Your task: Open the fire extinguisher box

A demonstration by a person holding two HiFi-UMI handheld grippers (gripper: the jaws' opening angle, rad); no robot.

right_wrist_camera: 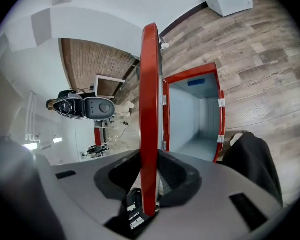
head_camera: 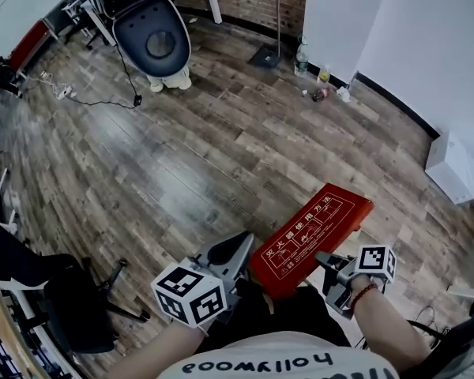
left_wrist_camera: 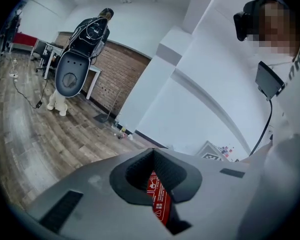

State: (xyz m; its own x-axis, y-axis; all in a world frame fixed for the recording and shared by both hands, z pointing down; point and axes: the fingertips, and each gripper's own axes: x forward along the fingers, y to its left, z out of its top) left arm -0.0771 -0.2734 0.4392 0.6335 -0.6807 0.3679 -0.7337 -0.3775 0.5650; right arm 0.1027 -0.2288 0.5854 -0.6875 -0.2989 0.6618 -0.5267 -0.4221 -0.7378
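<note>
Standing edgewise, thin red lid point(right_wrist_camera: 149, 84) fills right tool point(right_wrist_camera: 150, 156).

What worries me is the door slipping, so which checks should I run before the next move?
1. Right gripper fingers clamped on the edge of the red door: ok.
2. Left gripper gripping the door: cannot tell; the label shows between its fingers.
3. Door stands off the fire extinguisher box opening: ok.
4. Box interior exposed: ok.
5. Extinguisher inside: cannot tell; none shows.
</note>
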